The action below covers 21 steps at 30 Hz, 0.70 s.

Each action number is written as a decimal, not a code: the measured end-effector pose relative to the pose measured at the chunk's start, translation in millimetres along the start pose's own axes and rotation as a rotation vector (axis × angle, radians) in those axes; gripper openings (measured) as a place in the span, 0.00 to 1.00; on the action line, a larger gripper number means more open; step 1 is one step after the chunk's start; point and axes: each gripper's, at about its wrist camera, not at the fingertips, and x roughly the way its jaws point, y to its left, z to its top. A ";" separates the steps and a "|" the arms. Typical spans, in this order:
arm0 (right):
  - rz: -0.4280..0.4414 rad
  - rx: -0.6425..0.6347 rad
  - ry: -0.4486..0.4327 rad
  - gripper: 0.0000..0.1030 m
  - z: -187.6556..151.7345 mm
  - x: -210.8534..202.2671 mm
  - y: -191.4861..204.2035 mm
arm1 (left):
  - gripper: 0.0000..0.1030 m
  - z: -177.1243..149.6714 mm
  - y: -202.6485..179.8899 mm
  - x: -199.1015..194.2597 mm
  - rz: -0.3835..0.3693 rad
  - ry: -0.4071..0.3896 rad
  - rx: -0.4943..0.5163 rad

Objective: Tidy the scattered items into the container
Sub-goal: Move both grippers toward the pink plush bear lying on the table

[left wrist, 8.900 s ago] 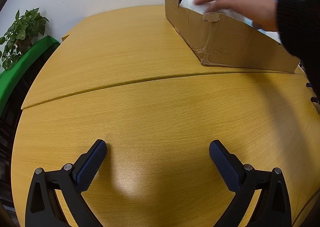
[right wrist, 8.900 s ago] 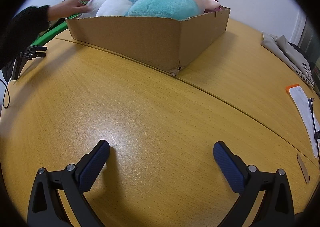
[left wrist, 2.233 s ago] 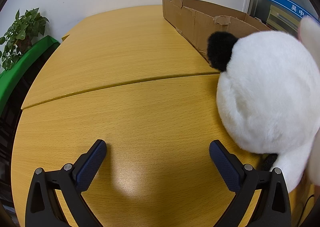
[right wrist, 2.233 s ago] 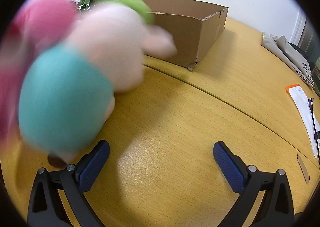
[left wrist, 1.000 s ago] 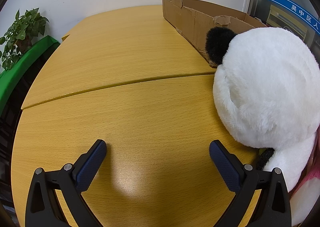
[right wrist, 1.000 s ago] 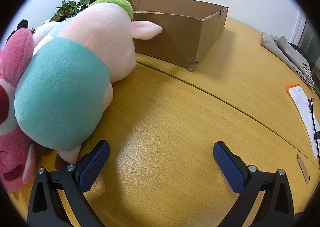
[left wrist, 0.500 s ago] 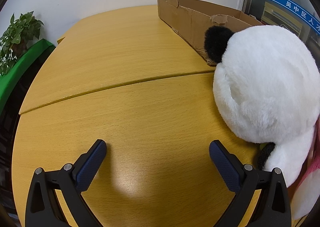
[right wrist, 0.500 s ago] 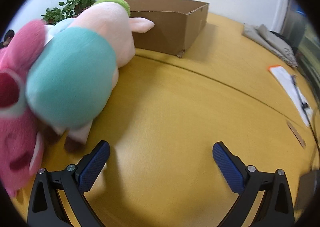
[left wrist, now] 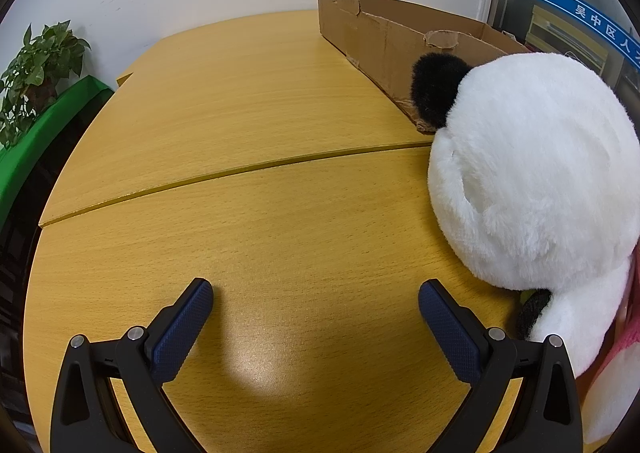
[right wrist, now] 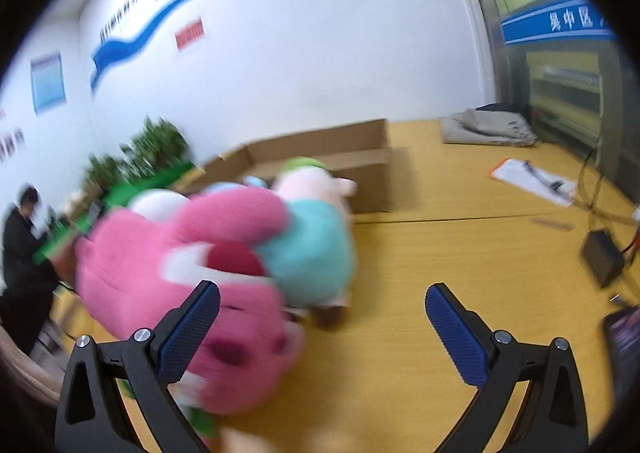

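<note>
Across the yellow table plush toys lay beside the cardboard box; our left gripper and right gripper gaped empty. We judged the first grasp came next.

Left wrist view: set low over the table, faced toward the cardboard box, panda plush close at right.
Right wrist view: raised, blurred, pink plush nearest.
Shared: box, table.
</note>
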 end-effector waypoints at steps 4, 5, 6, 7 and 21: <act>0.060 0.014 -0.065 1.00 -0.9 -11.6 27.6 | 1.00 -12.4 -5.9 -15.7 0.084 -0.028 -0.037; 0.064 0.030 -0.074 1.00 1.2 -14.4 30.2 | 1.00 -16.8 -9.4 -27.5 0.140 -0.067 -0.067; 0.060 0.047 -0.079 1.00 3.0 -16.9 31.8 | 1.00 -20.9 -12.5 -42.1 0.187 -0.110 -0.108; 0.047 0.057 -0.079 1.00 4.5 -18.7 33.6 | 1.00 -24.3 -14.9 -56.4 0.214 -0.145 -0.149; -0.010 0.115 -0.044 1.00 12.1 -19.7 69.1 | 1.00 -46.8 -154.4 -196.1 0.014 -0.350 -0.198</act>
